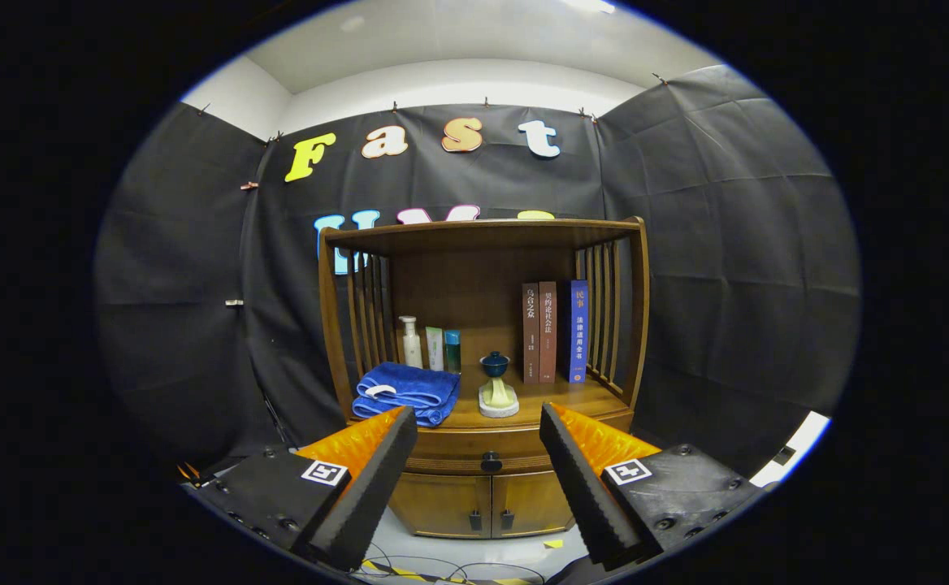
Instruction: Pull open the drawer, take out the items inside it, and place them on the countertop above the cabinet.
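Observation:
A brown wooden cabinet stands some way ahead against the black cloth wall. Its drawer sits shut under the countertop, with a dark knob at its middle. My gripper is open, its two fingers spread wide with nothing between them. The knob shows in the gap between the fingers, well beyond their tips. What lies inside the drawer is hidden.
On the countertop lie a folded blue towel, a white pump bottle with two small tubes beside it, a blue cup on a pale stand and three upright books. Two lower doors have small handles. Cables lie on the floor.

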The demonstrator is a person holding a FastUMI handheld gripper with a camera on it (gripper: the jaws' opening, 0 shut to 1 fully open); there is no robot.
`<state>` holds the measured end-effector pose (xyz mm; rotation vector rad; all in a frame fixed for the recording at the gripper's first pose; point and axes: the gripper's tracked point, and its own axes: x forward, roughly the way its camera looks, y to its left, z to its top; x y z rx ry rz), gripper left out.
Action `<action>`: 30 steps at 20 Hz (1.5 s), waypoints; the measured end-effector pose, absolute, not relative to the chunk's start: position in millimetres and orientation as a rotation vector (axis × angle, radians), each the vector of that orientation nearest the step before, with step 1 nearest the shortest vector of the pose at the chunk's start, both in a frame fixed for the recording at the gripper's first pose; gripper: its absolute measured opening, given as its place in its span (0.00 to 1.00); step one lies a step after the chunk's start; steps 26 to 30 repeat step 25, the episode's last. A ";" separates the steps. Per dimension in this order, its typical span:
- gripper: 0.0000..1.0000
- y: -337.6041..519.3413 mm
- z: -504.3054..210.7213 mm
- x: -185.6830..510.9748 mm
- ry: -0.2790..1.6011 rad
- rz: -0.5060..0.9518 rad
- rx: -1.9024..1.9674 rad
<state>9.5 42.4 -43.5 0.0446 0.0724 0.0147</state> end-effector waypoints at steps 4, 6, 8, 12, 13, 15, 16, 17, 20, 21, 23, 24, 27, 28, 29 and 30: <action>0.99 40.0 -43.5 9.8 0.068 0.013 0.057; 0.99 41.4 -45.1 10.1 0.071 0.016 0.060; 0.99 42.3 -46.1 10.7 0.076 0.017 0.052; 0.99 43.4 -47.7 10.8 0.081 0.019 0.047; 0.99 42.7 -47.7 10.7 0.081 0.018 0.047; 0.99 41.5 -48.0 10.9 0.080 0.016 0.050; 0.99 42.5 -47.4 10.5 0.079 0.018 0.053; 0.99 43.0 -47.3 10.7 0.077 0.019 0.052; 0.99 42.5 -48.3 10.0 0.081 0.017 0.041; 0.99 43.3 -48.2 9.5 0.081 0.018 0.043; 0.99 44.2 -47.2 9.0 0.079 0.018 0.043; 0.99 43.6 -46.9 8.7 0.077 0.019 0.043; 0.99 43.5 -46.3 9.2 0.076 0.018 0.044; 0.99 43.5 -46.3 9.2 0.076 0.018 0.044; 0.99 43.5 -46.3 9.2 0.076 0.018 0.044; 0.99 43.5 -46.3 9.2 0.076 0.018 0.044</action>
